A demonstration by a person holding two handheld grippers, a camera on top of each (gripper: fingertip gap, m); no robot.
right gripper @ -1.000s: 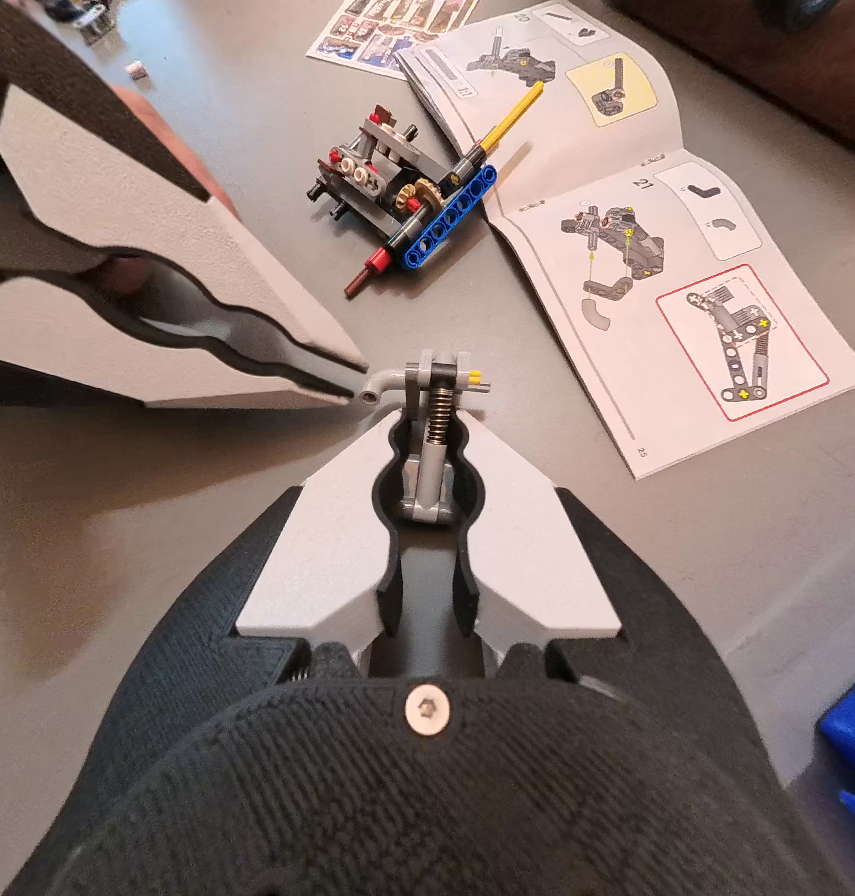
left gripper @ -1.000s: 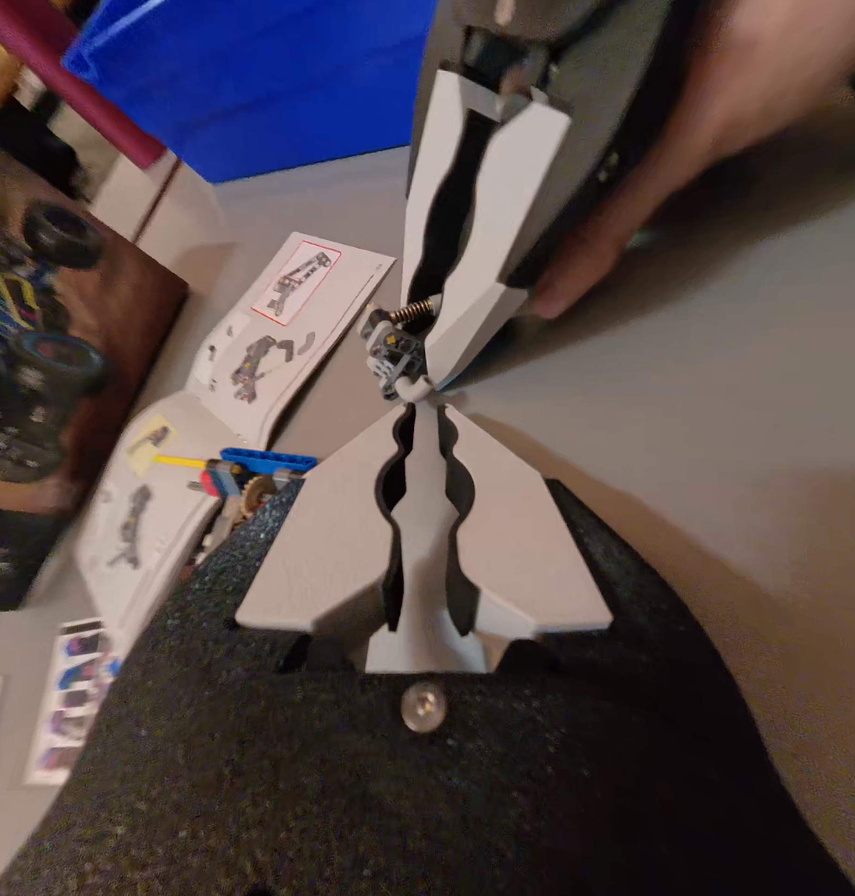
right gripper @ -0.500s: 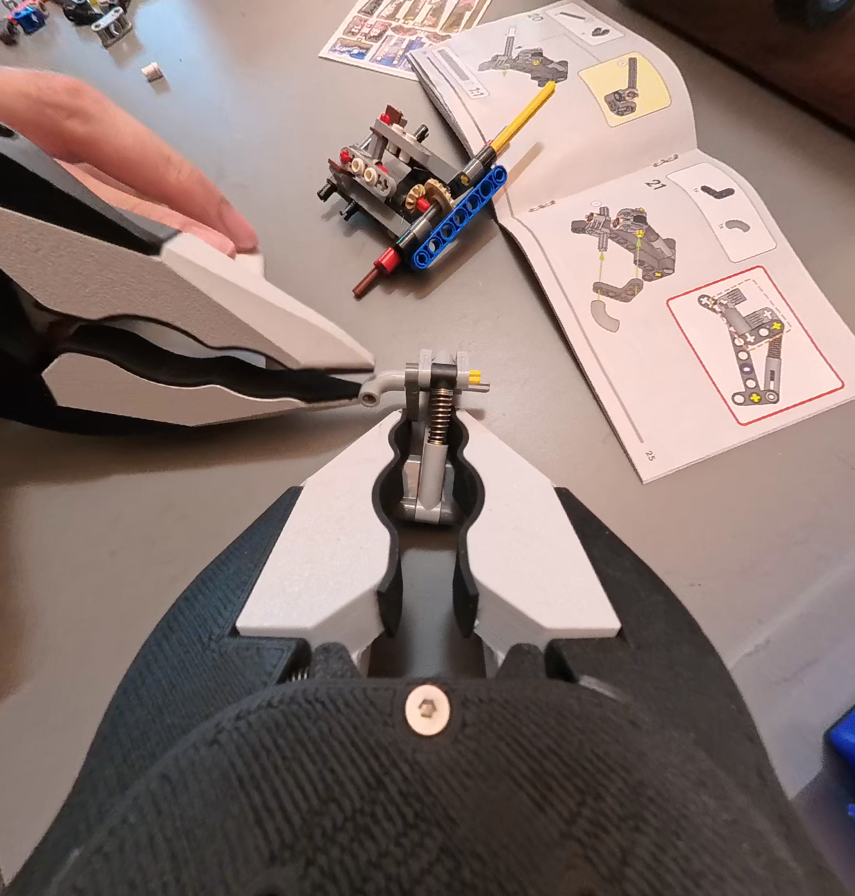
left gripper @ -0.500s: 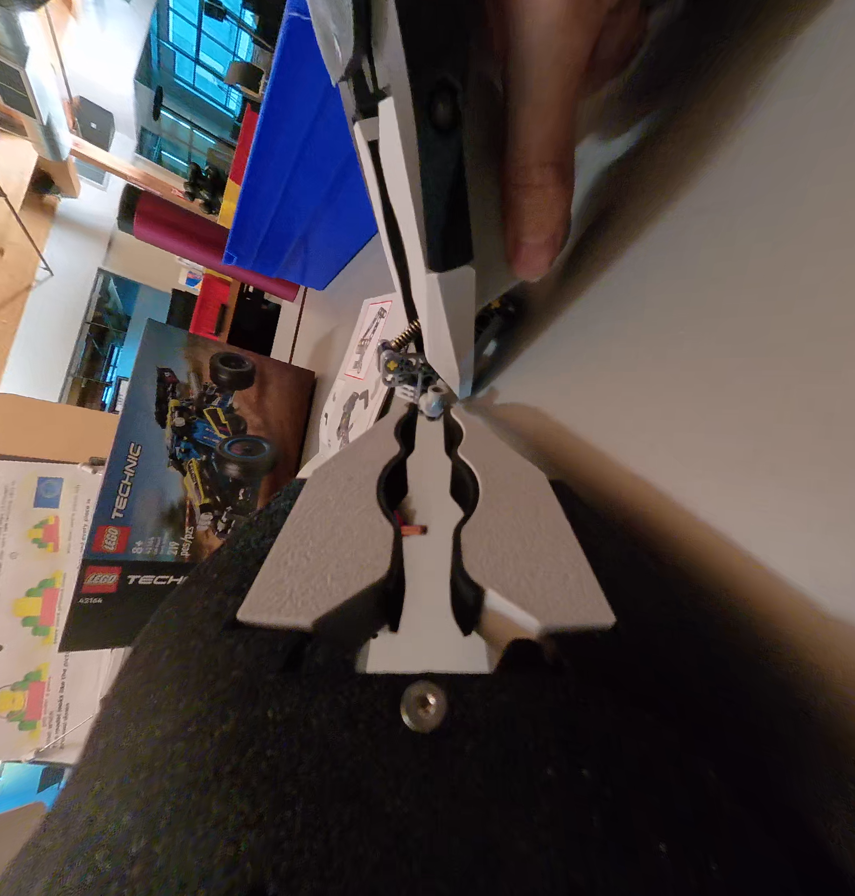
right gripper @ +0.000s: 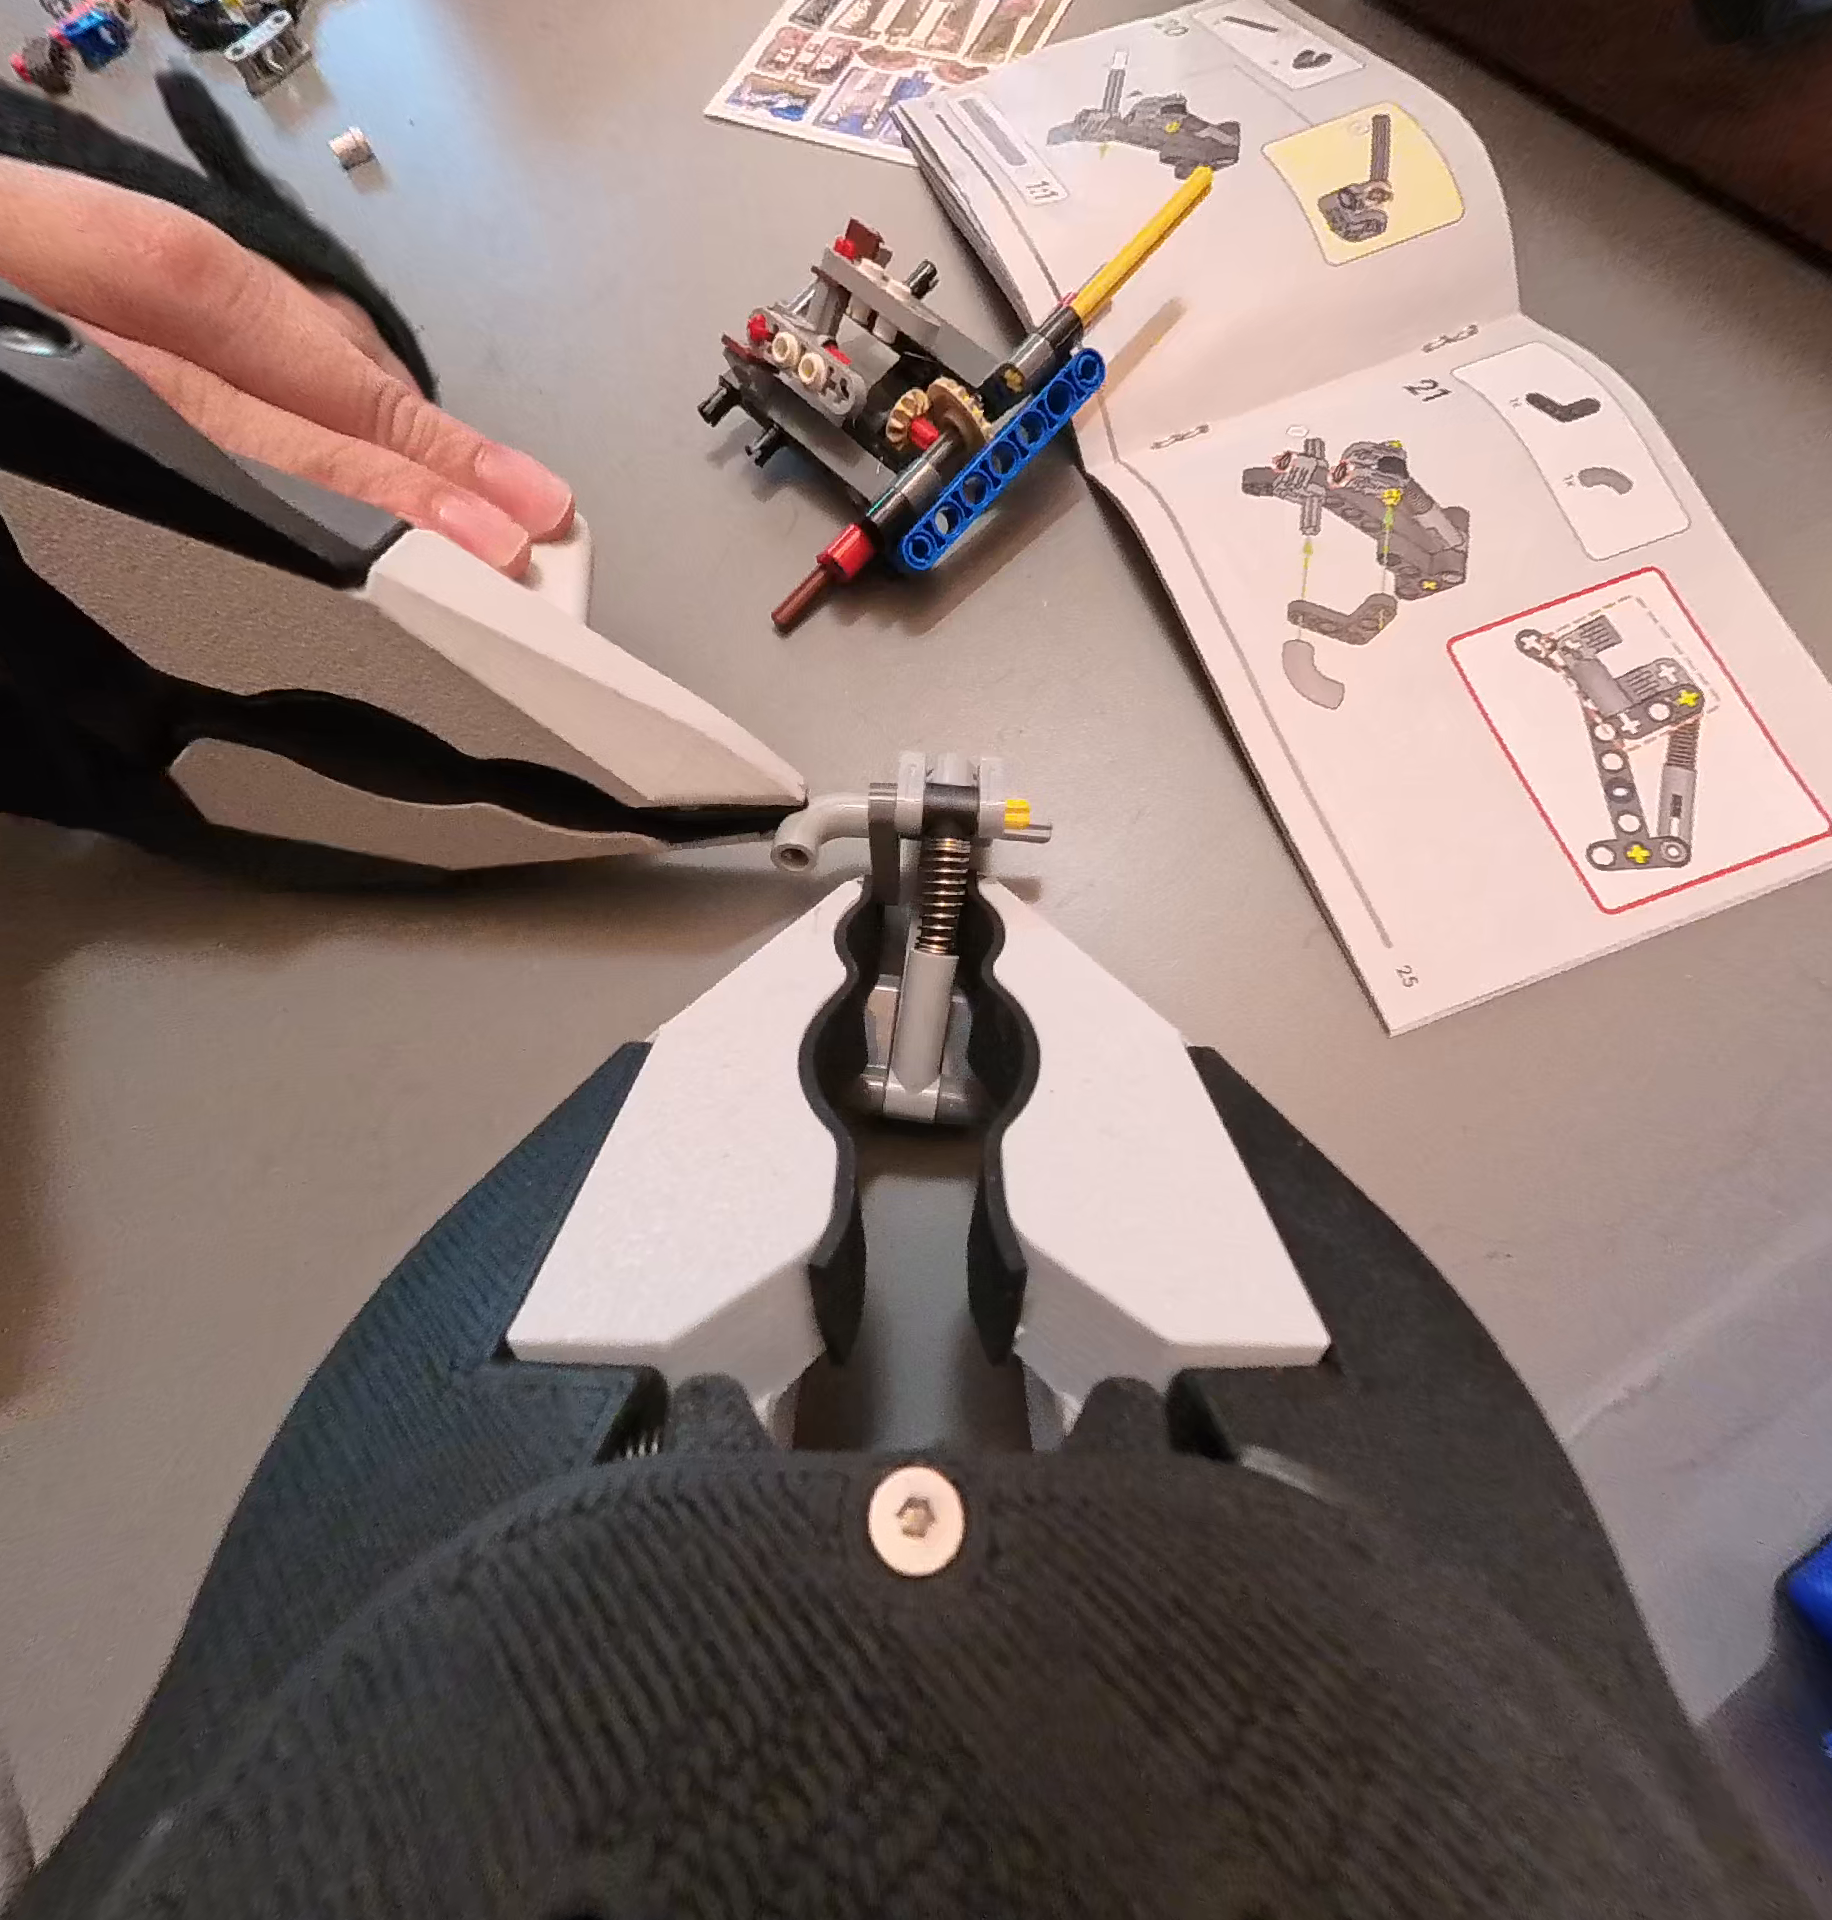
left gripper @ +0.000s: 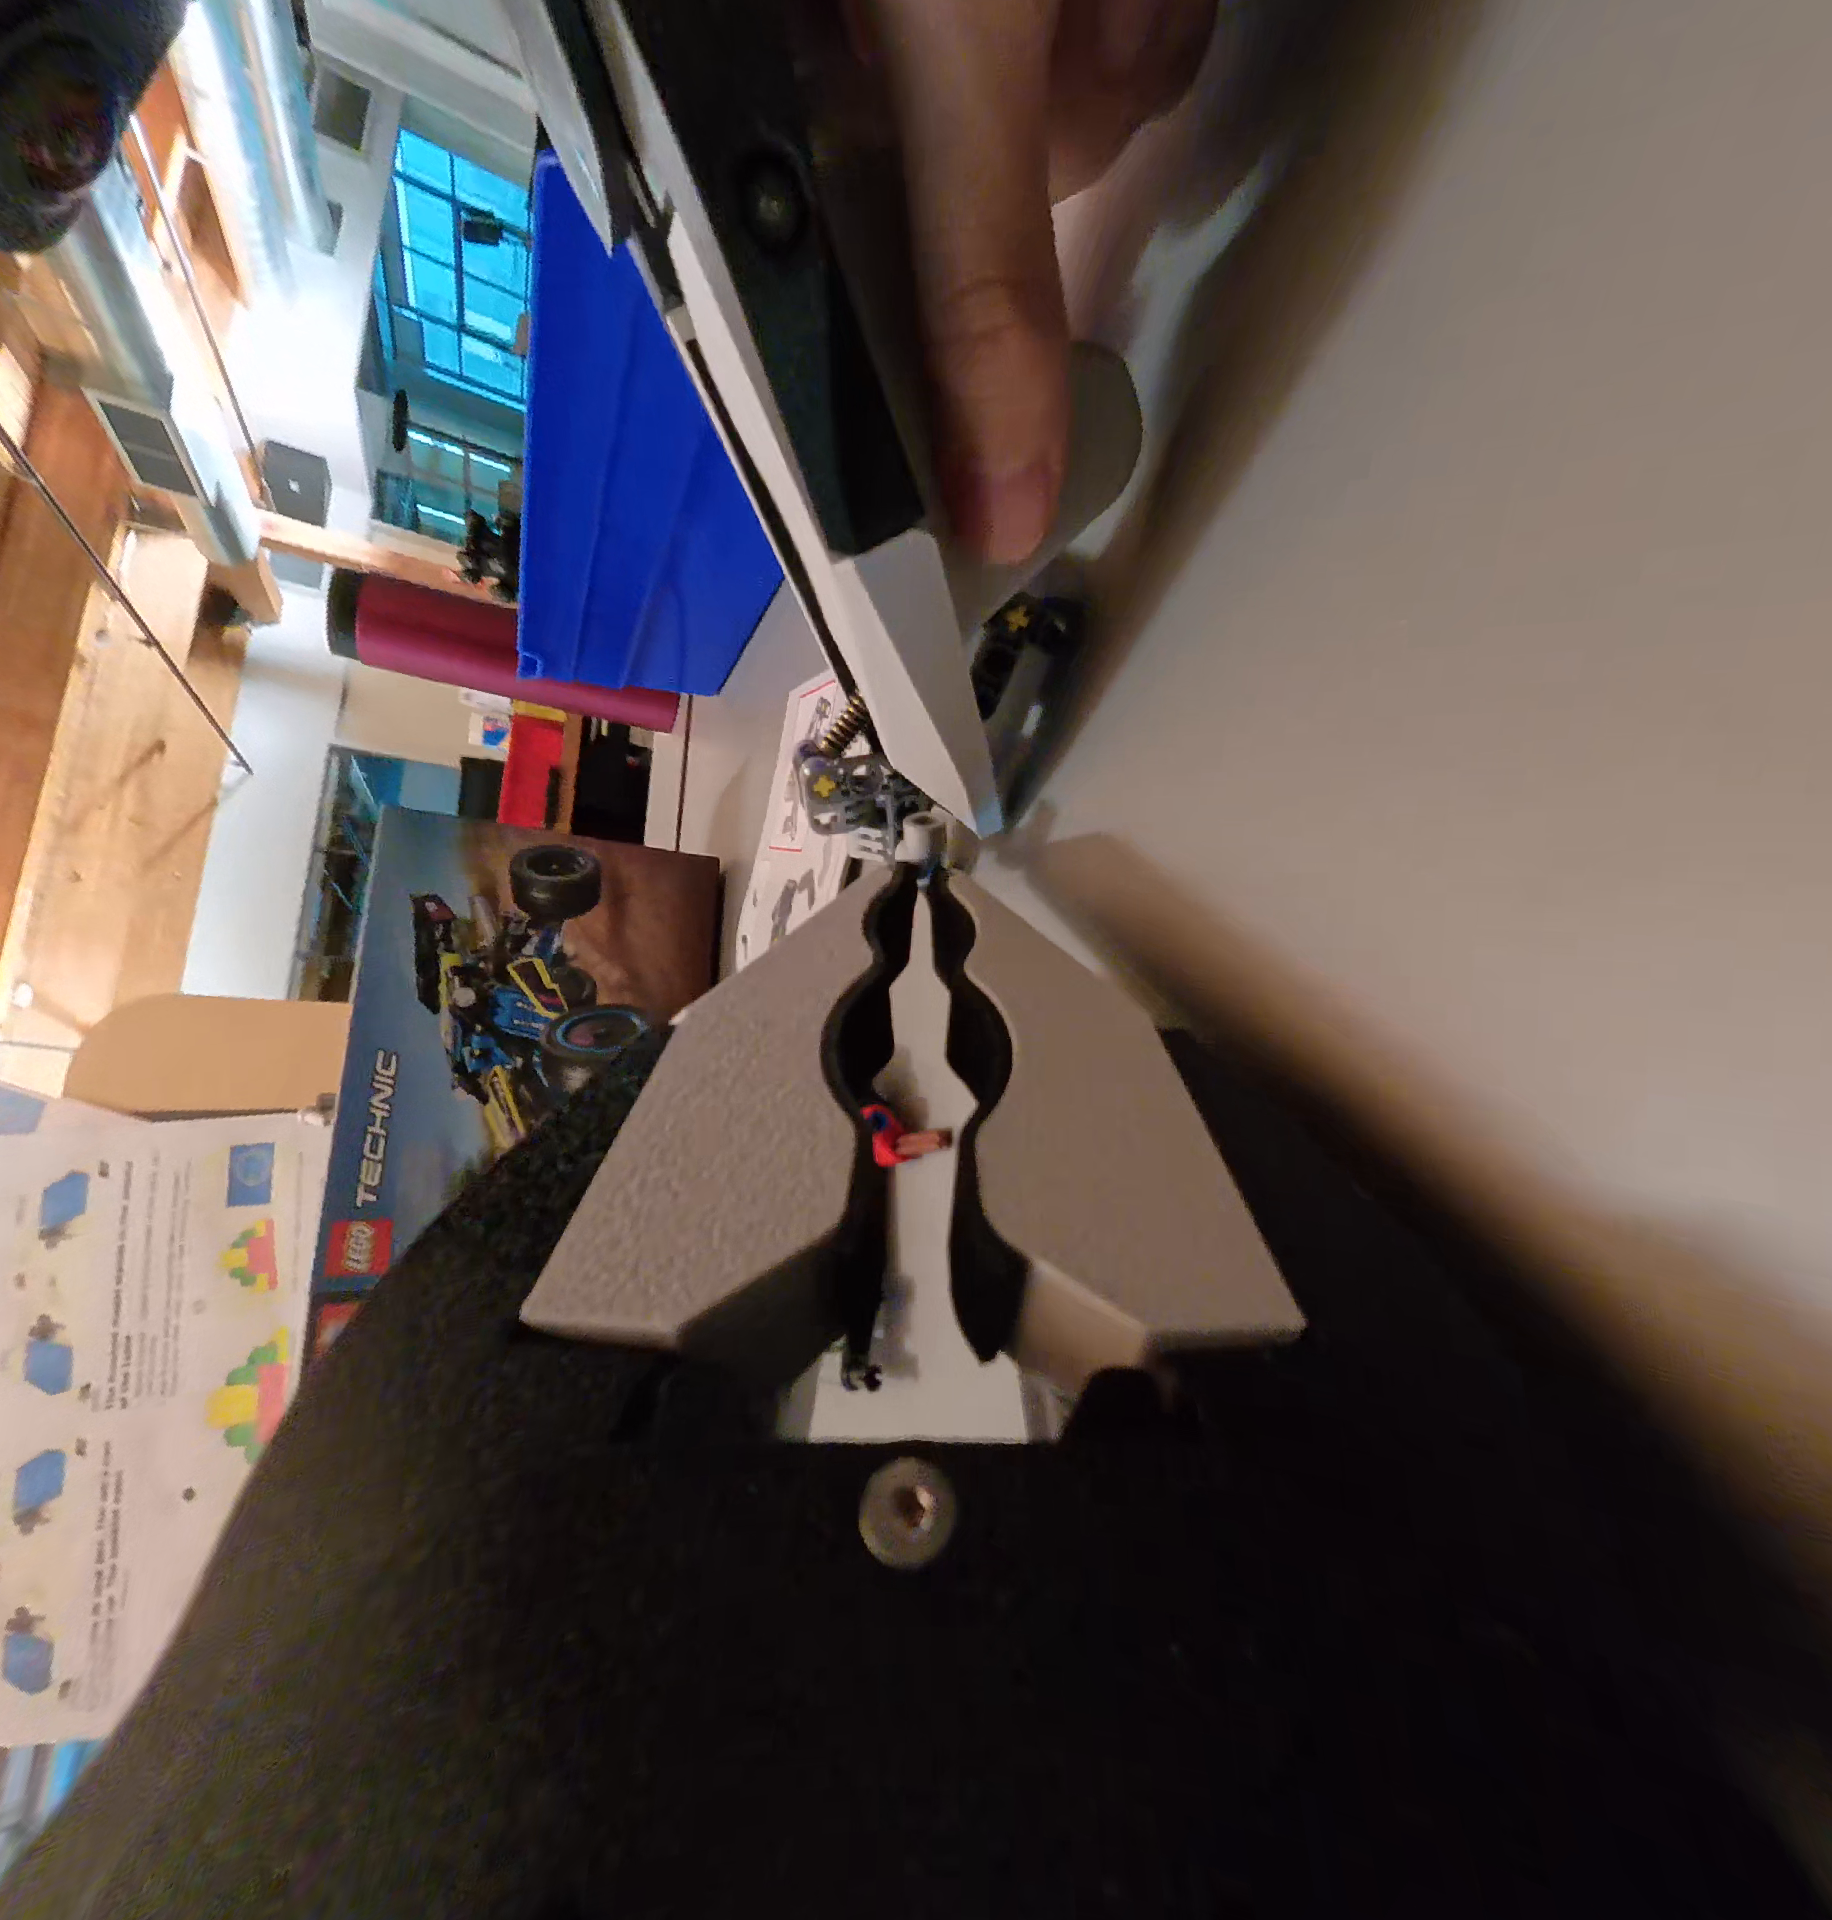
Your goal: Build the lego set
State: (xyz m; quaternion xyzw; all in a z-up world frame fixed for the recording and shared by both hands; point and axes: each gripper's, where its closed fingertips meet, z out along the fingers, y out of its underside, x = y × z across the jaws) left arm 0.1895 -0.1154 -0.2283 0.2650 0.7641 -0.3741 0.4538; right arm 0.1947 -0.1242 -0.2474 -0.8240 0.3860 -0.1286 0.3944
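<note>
My right gripper point(right gripper: 927, 894) is shut on a grey shock-absorber subassembly point(right gripper: 938, 873) with a black spring and yellow pin, held just above the grey table point(right gripper: 268, 1091). My left gripper point(right gripper: 787, 808) comes in from the left, its jaws nearly closed on a small curved light-grey piece point(right gripper: 810, 826) that touches the subassembly's left side. In the left wrist view the left gripper point(left gripper: 927, 868) pinches that piece point(left gripper: 922, 834) at its tips. The subassembly point(left gripper: 855, 790) and the right gripper point(left gripper: 927, 717) are right in front of it.
A partly built chassis point(right gripper: 891, 416) with a blue beam and yellow axle lies on the table beyond the grippers. An open instruction booklet point(right gripper: 1411, 520) lies to the right and a sticker sheet point(right gripper: 870, 73) behind. Loose parts point(right gripper: 257, 52) sit far left. The set's box point(left gripper: 496, 1018) and a blue bin point(left gripper: 631, 468) stand nearby. Only a small space, under 4 cm, lies between the two pairs of fingers.
The left gripper has rolled onto its side while its tips stay at the subassembly with the curved piece. The hand's fingers now lie along its top. The right gripper has hardly moved.
</note>
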